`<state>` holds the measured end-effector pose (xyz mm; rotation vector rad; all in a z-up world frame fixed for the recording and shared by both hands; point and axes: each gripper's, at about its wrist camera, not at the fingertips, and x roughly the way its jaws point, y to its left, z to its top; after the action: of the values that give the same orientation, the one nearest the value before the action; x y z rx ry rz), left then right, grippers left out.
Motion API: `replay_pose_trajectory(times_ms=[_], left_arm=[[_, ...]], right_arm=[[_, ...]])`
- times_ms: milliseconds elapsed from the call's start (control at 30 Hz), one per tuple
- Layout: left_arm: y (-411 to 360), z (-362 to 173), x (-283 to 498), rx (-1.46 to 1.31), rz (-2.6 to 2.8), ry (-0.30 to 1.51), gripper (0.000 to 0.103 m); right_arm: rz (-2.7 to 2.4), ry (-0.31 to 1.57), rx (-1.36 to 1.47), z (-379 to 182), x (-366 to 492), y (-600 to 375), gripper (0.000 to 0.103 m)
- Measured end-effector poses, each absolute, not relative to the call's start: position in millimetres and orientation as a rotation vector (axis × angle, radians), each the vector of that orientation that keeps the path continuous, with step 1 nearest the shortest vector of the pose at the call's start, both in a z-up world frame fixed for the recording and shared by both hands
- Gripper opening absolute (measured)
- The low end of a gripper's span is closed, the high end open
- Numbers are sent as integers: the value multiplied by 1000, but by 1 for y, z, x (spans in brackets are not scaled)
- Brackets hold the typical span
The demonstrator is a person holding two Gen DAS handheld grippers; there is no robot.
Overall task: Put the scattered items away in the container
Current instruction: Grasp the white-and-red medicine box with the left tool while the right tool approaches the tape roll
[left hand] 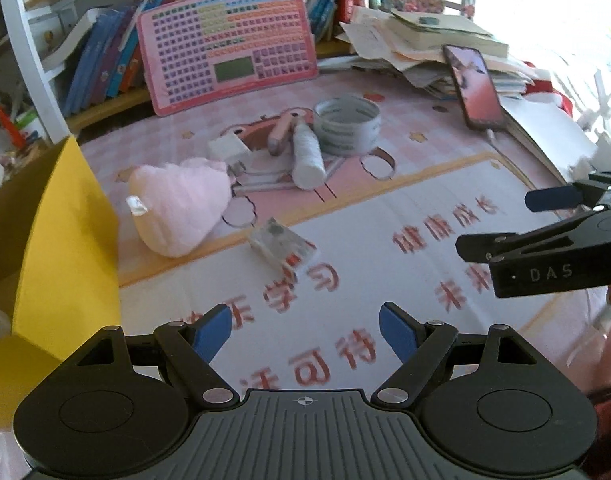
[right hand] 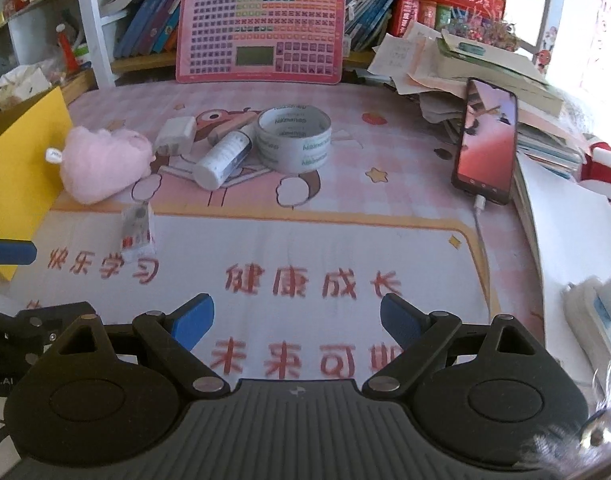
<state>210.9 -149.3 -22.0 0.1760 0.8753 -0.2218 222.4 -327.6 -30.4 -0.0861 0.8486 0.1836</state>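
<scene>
Scattered on the pink desk mat lie a pink plush toy [left hand: 177, 208] [right hand: 105, 162], a small clear packet [left hand: 283, 246] [right hand: 136, 232], a white bottle on its side [left hand: 307, 156] [right hand: 223, 158], a white charger plug [left hand: 227, 152] [right hand: 173, 134], a pink pen [left hand: 281, 132] and a roll of tape [left hand: 347, 124] [right hand: 293, 138]. A yellow cardboard box [left hand: 61, 240] [right hand: 21, 168] stands open at the left. My left gripper [left hand: 305, 330] is open and empty, short of the packet. My right gripper [right hand: 297, 322] is open and empty above the mat's printed front; it also shows in the left wrist view [left hand: 501, 220].
A pink keyboard-style board [left hand: 225, 44] [right hand: 259, 26] leans on books at the back. A phone [left hand: 475, 84] [right hand: 485, 140] with a cable leans against a paper stack [right hand: 485, 68] on the right. A white power strip [right hand: 601, 320] lies at the right edge.
</scene>
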Motion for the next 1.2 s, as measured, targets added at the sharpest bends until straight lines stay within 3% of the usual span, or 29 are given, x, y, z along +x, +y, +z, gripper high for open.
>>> replay_pose_trajectory(times_ms=[633,1033,1200], left_arm=[[-158,-42,274,72,-122,912,81],[-162,-64,299,68,-101,977,46],[-157,-66,299,49,-93,977,41]], right_arm=[[286,801,-97,-37,300,-317,91],[302,780,-160,-55,354,-309,91],[313,764,-169,-58,372,-304,91]])
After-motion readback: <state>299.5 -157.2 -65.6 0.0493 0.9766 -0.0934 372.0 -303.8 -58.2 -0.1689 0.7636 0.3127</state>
